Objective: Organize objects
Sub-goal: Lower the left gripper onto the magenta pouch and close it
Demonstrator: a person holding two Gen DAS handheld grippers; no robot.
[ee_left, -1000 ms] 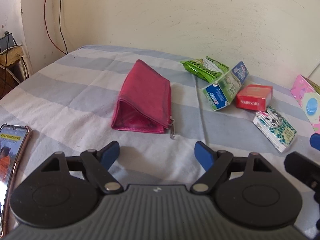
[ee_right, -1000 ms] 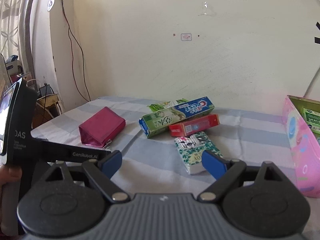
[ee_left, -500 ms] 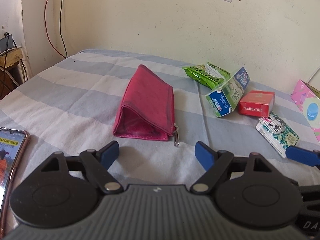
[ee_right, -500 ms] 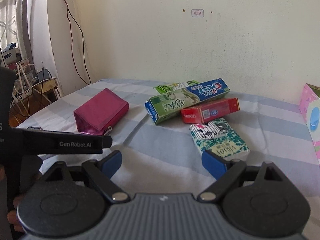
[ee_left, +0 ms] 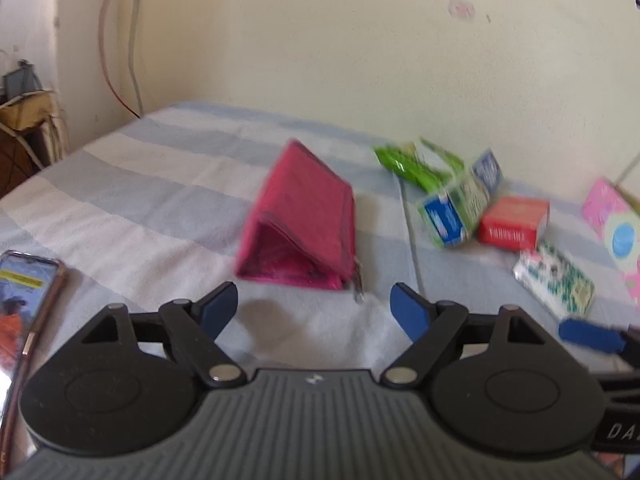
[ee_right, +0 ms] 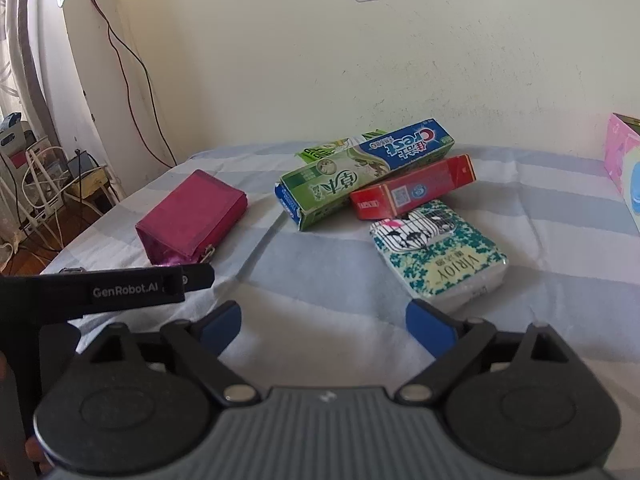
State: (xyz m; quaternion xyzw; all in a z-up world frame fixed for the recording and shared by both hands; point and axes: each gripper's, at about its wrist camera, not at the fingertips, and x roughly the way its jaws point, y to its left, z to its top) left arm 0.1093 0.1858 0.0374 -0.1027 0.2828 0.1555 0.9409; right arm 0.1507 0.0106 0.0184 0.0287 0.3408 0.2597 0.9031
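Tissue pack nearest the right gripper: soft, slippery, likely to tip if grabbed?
The tissue pack looks soft: rounded corners and glossy film wrap, so it would probably squash under the pads and may slip. It lies flat on the striped bedsheet, so tipping or rolling seems unlikely. The right gripper is opening with nothing between its jaws; a grip across the pack's narrow side seems safest.

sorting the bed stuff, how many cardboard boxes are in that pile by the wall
2: a toothpaste box leaning on a red box. A green packet lies behind them; more could hide there.
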